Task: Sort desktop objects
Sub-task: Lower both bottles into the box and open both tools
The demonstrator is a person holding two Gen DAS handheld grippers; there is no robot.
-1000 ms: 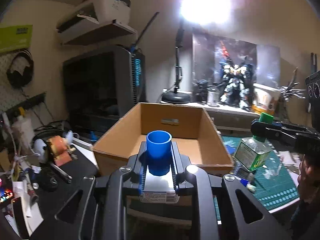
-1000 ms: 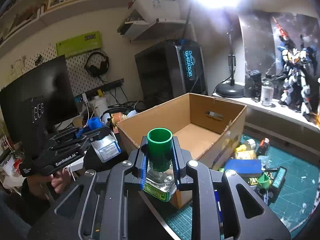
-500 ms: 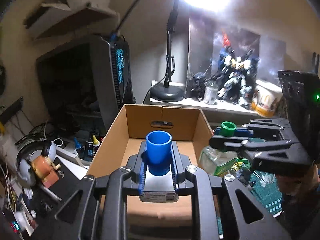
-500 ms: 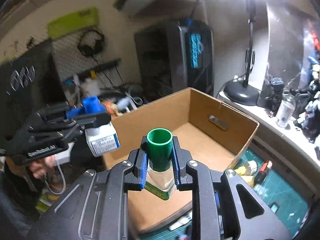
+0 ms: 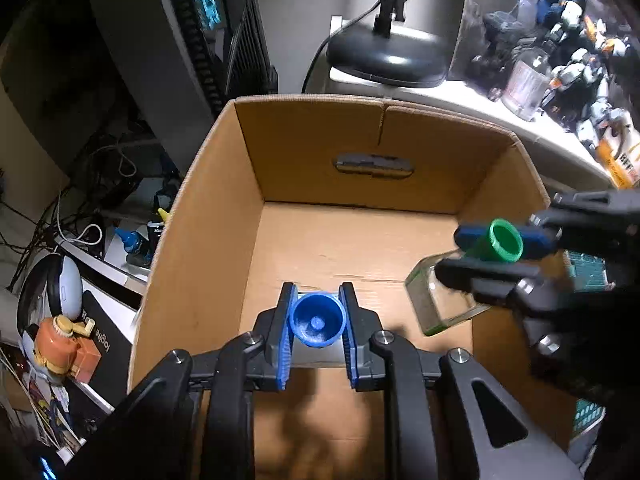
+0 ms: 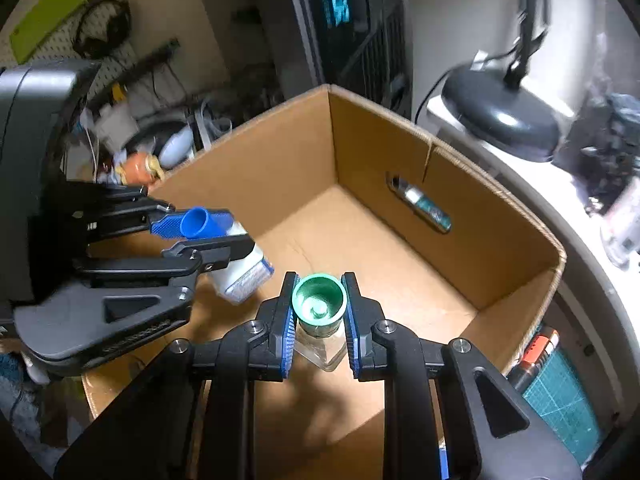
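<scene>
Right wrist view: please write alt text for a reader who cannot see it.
The right gripper clamps the green cap of a clear glass bottle above an open cardboard box whose visible floor is bare. To its left, the left gripper holds a blue-capped white bottle over the same box. A black lamp base sits behind.

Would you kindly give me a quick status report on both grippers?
Left gripper shut on blue-capped bottle. Right gripper shut on green-capped bottle. Both over the open cardboard box, pointing down. Box floor bare, nothing in the way.
</scene>
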